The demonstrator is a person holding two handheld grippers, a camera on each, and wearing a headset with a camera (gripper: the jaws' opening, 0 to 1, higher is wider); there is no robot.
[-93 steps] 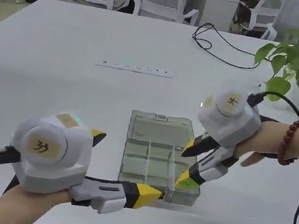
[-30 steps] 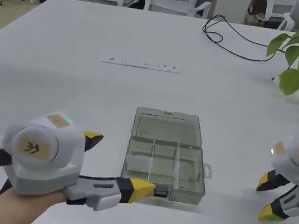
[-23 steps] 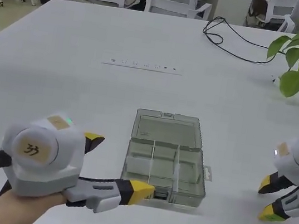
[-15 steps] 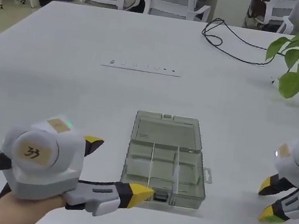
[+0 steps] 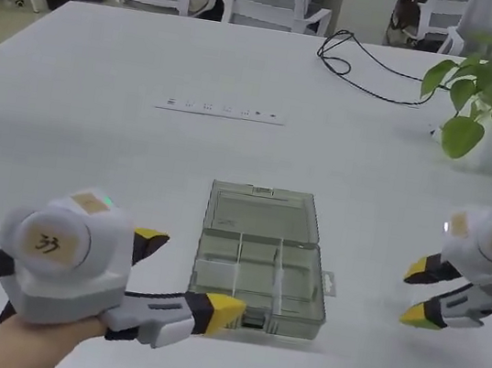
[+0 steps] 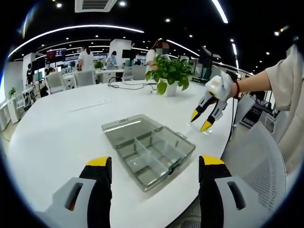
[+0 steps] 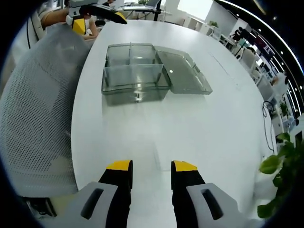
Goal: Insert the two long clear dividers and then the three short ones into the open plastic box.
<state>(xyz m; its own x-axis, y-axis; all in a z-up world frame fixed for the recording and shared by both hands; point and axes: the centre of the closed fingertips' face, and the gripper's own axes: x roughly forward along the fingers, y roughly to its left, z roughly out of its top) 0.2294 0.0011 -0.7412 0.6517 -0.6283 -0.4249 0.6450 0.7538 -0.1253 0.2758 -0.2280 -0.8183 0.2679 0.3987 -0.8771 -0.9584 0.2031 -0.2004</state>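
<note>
1. Smoky clear plastic box (image 5: 298,318), lid flat open, sits near the white table (image 5: 95,143) front edge.
2. Left gripper (image 5: 186,274), jaws spread wide and empty, is at its front-left corner.
3. Right gripper (image 5: 417,291), jaws parted and empty, is well right, tabletop between.

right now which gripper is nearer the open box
The left gripper: one yellow tip sits at the front edge of the box; the right gripper hangs well off to its right.
</note>
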